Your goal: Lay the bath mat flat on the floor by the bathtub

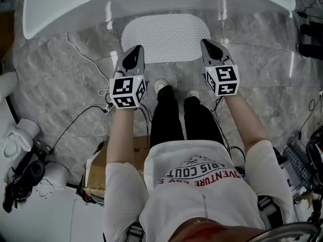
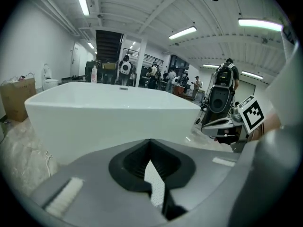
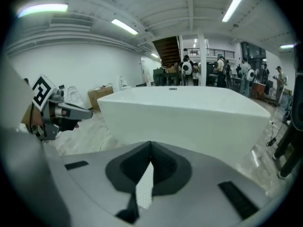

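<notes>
Bath mat (image 1: pixel 166 37): flat on the floor (image 1: pixel 65 95), just beside the bathtub (image 1: pixel 151 4) | left gripper (image 1: pixel 138 49): fingers pressed together, nothing held, over the mat's near left corner | right gripper (image 1: pixel 206 43): likewise (fingers together, empty), over the near right corner

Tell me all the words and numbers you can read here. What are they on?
"ARIS COUT": print on the shirt, seen upside down, with its ends lost in folds.
"VENTURE": the line beside it in the same print; the letters after it are too blurred to read.
Left cube and right cube: black-and-white square patterns only, no words or numbers.
Nothing else can be read.
</notes>
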`<state>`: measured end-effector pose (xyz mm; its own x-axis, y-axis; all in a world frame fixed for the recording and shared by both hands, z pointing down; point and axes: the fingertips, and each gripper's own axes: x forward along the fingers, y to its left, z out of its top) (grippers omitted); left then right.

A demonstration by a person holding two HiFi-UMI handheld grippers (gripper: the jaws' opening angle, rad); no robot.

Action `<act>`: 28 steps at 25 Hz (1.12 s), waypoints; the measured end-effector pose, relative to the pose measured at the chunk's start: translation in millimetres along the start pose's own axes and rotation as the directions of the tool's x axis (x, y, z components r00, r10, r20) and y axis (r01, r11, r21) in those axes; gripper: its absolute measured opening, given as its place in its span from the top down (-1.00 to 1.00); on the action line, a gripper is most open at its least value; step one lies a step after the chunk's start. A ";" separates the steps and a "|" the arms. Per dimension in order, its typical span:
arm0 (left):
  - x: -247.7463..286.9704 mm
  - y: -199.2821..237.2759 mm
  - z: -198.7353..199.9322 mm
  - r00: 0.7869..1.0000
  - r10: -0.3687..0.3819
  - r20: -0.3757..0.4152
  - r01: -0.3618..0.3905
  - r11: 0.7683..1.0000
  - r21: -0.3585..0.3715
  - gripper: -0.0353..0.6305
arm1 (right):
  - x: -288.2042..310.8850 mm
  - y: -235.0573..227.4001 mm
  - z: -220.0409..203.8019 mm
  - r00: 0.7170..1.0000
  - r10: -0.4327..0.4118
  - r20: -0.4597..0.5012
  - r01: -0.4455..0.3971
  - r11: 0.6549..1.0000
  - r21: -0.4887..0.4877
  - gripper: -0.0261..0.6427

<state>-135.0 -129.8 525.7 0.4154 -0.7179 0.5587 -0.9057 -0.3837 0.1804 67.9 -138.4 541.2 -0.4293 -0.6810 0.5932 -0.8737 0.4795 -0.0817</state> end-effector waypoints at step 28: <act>-332.3 -128.3 371.9 0.883 -0.135 0.449 0.033 0.973 0.227 0.86 | -342.8 70.1 372.8 0.857 0.124 0.500 -0.059 0.988 -0.145 0.89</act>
<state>-125.3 -58.0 15.9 0.5272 -0.8431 0.1056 -0.8484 -0.5292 0.0104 68.4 -77.6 33.6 -0.5908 -0.8008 0.0983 -0.8047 0.5937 0.0005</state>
